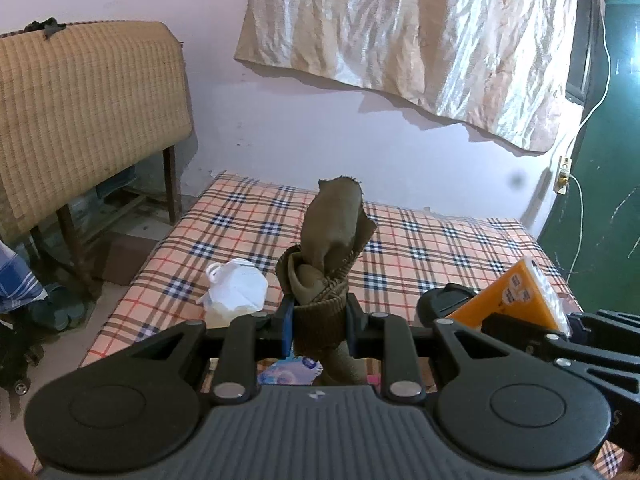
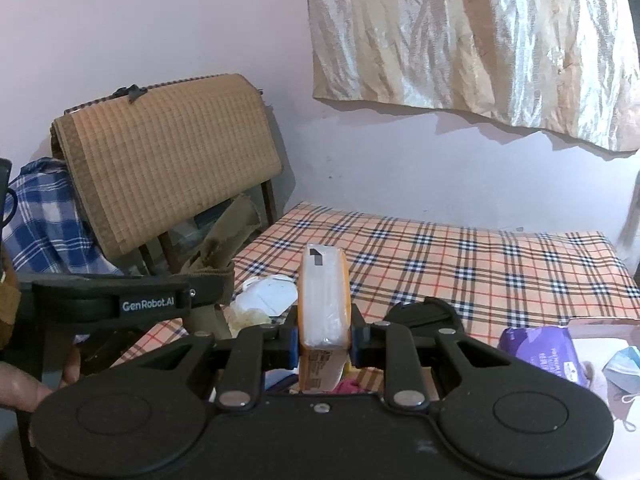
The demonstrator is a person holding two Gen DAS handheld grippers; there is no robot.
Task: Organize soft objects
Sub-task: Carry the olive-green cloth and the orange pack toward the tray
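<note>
My left gripper (image 1: 319,322) is shut on a rolled olive-brown cloth (image 1: 328,248) that stands up between its fingers, above the near part of the plaid bed (image 1: 440,240). My right gripper (image 2: 323,338) is shut on an orange and clear soft packet (image 2: 323,300), held upright above the bed (image 2: 480,264). The packet also shows at the right of the left wrist view (image 1: 516,296). The left gripper and its cloth (image 2: 216,256) show at the left of the right wrist view. A white face mask (image 1: 236,290) lies on the bed just left of the cloth.
A purple packet (image 2: 540,350) and a blue mask (image 2: 624,368) lie at the near right. A chair draped with a woven mat (image 1: 88,108) stands left of the bed. A blue checked cloth (image 2: 44,220) hangs beside it. A green door (image 1: 608,160) is at the right.
</note>
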